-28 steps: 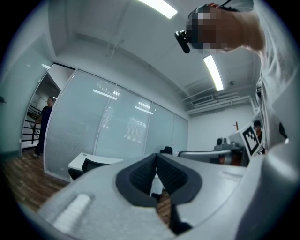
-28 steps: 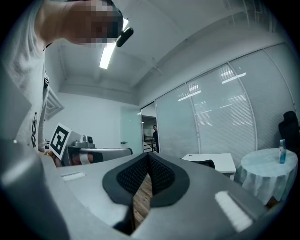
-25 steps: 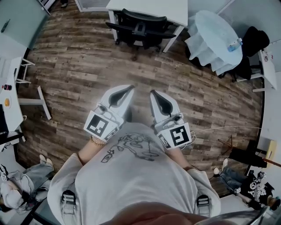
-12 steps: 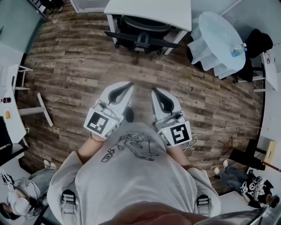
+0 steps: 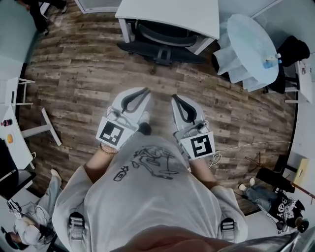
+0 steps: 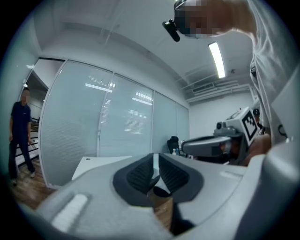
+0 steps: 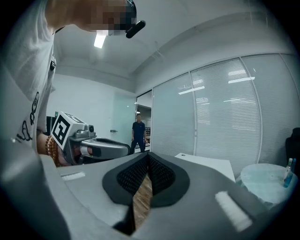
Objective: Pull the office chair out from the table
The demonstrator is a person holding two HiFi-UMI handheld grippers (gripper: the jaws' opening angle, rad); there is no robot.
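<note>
A wood-plank floor [image 5: 83, 69] bears a white rectangular surface [image 5: 172, 12], with the black office chair [image 5: 160, 42] tucked under its near edge. At right, a round draped surface [image 5: 248, 39] carries a bottle [image 5: 269, 62]. A white cable [image 5: 246, 144] lies on the planks.

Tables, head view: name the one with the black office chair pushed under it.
The white rectangular table at top centre: the black office chair sits under its near edge. The round cloth-draped table stands to its right.

Shirt [image 5: 147, 197]: was light grey, short-sleeved, with a black line drawing.
Left gripper [image 5: 144, 91]: was pale grey, black ribbed pads, jaws opening, nothing between.
Right gripper [image 5: 175, 98]: looked alike.
Bracelet [image 5: 106, 149]: was beaded.
</note>
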